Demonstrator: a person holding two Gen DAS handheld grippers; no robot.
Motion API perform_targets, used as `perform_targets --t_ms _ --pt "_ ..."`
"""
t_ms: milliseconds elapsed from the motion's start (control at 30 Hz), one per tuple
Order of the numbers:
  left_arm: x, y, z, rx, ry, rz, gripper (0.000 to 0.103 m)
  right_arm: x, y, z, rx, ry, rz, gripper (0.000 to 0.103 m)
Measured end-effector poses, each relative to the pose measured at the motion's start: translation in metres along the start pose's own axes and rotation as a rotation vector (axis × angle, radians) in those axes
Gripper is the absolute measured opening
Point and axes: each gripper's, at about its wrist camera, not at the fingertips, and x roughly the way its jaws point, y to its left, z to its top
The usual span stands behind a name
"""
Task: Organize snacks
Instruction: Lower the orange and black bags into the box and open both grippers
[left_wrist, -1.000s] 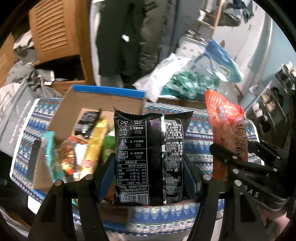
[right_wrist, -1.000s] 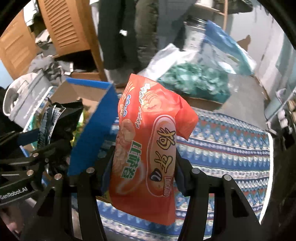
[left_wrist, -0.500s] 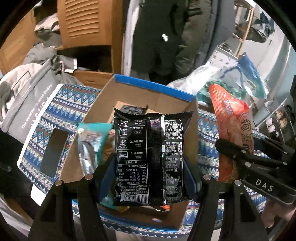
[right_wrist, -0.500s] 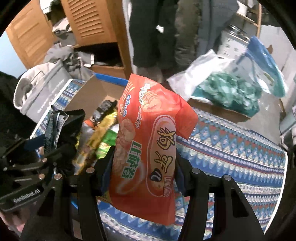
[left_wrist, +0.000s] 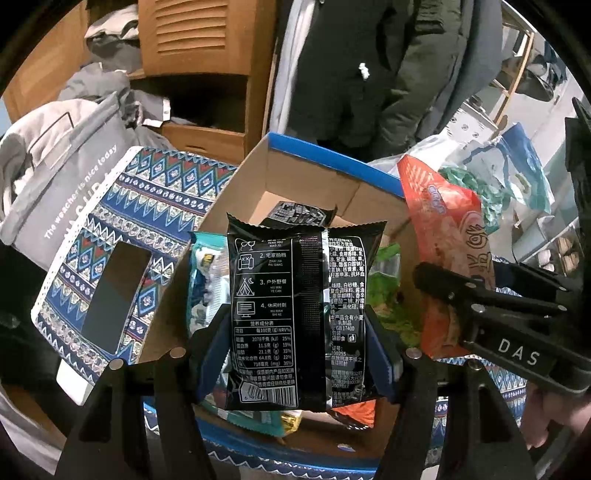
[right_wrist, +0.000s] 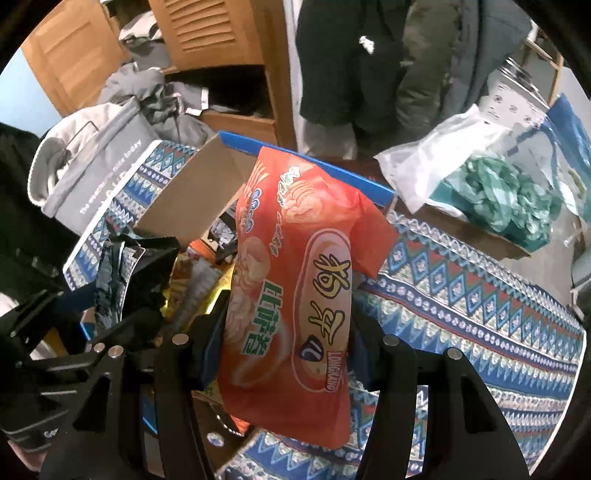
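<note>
Overhead, both claws clamp packets, black (left_wrist: 295, 317) and orange (right_wrist: 295, 295), above the crowded box (left_wrist: 332, 158).

Glossy black snack packet (left_wrist: 295, 317) with white print, orange-red crisp bag (right_wrist: 295, 295), brown blue-rimmed cardboard box (left_wrist: 332, 158), blue zigzag-patterned cloth (right_wrist: 461, 280).

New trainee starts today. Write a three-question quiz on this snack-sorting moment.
1. True or false: the left gripper is empty.
2. What colour is the packet in the right gripper?
A. green
B. orange-red
C. white
3. Fill in: the cardboard box has a ____ rim.

Key
1. False: its jaws are shut on a black packet.
2. B
3. blue
</note>
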Motion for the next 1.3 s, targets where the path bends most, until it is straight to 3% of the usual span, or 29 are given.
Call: perform_targets --t_ms 267,467,567,1133,1300 --pt "0.003 0.010 0.002 -0.055 0.012 -0.014 0.068 0.009 0.009 0.008 -0.012 0.005 0.018 0.060" --pt "-0.004 0.008 0.001 -0.042 -0.007 0.026 0.070 0.006 0.009 0.009 -0.014 -0.012 0.009 0.066" --pt "-0.014 0.008 0.001 -0.044 -0.038 0.045 0.078 0.002 0.007 0.010 -0.008 -0.029 0.008 0.074" --pt "-0.067 -0.021 -0.008 0.021 -0.148 0.048 0.082 -0.082 -0.014 -0.011 0.070 -0.168 -0.011 0.080" --pt "-0.084 -0.029 -0.011 0.017 -0.191 0.039 0.088 -0.099 -0.016 -0.026 0.069 -0.187 -0.030 0.081"
